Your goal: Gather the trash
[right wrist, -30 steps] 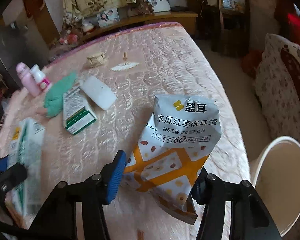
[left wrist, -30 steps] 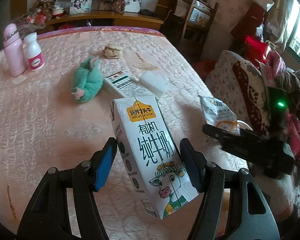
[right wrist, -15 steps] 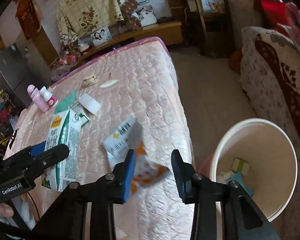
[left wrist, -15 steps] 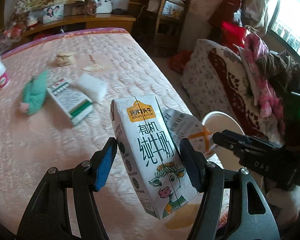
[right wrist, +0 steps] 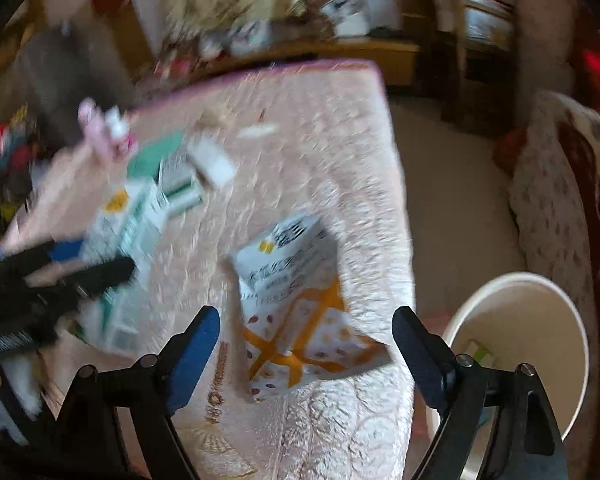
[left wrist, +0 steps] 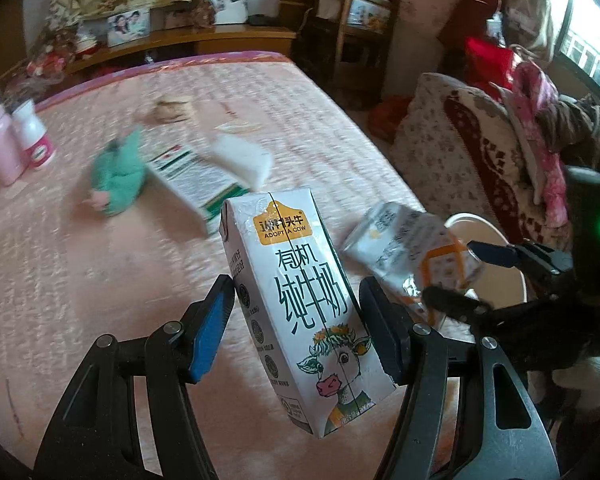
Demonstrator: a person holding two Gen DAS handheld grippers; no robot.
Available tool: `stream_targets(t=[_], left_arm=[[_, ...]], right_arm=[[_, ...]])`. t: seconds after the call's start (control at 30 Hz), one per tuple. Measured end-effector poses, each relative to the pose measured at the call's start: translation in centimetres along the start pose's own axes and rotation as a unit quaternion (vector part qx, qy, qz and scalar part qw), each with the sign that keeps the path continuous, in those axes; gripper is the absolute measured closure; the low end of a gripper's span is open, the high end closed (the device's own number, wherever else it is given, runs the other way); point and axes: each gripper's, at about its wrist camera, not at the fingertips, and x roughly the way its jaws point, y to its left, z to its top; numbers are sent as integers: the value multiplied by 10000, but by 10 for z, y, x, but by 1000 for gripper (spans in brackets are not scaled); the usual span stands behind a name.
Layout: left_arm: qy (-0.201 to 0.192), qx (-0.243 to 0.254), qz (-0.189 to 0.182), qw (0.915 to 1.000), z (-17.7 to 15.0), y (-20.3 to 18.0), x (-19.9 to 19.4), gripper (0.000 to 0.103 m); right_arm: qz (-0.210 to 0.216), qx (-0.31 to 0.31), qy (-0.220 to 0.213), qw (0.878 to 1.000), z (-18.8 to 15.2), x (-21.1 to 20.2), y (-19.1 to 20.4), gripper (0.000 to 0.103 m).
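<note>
Over the pink bed [left wrist: 80, 280], gripping the milk carton [left wrist: 304, 300] upright between the left gripper [left wrist: 296, 312] jaws. Beside the white bin [right wrist: 540, 320], just opening the right gripper [right wrist: 306, 336] jaws wide, leaving the snack pouch [right wrist: 300, 300] loose between them, untouched.

Pink quilted bed [left wrist: 60, 280] bears green cloth [left wrist: 118, 178], box [left wrist: 196, 184], bottles [left wrist: 18, 146].

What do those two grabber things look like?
Both the left gripper and the right gripper are black plastic frames with triangular cut-outs and silver bolts. Their jaws carry flat pads, bright blue on one side and darker on the other. The right gripper's body shows a small green light.
</note>
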Motion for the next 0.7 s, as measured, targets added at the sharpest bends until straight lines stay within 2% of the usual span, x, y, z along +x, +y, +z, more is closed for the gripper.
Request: stream_targets(t=[0.2, 0.23, 0.27, 0.4, 0.43, 0.5, 0.7], left_arm=[[-7, -95, -5, 10000, -1, 4, -1, 40], [-6, -92, -29, 10000, 0, 2, -1, 40], [0, -90, -58, 9999, 0, 1, 0, 40], [23, -56, -204, 9998, 4, -12, 5, 40], [28, -56, -274, 9996, 5, -16, 6, 40], [29, -43, -447, 9990, 9, -29, 8, 40], [65, 123, -637, 9979, 16, -61, 16, 40]], right_arm=[[-268, -594, 565, 9963, -4, 45, 16, 16], [-244, -570, 400, 9973, -4, 43, 14, 25], [-245, -441, 314, 9982, -5, 41, 10, 28], [3, 43, 2, 10000, -9, 22, -11, 33], [-45, 85, -116, 9999, -10, 14, -15, 62], [-18, 249, -246, 9994, -13, -1, -26, 62], [-4, 591, -350, 9976, -24, -17, -50, 62]])
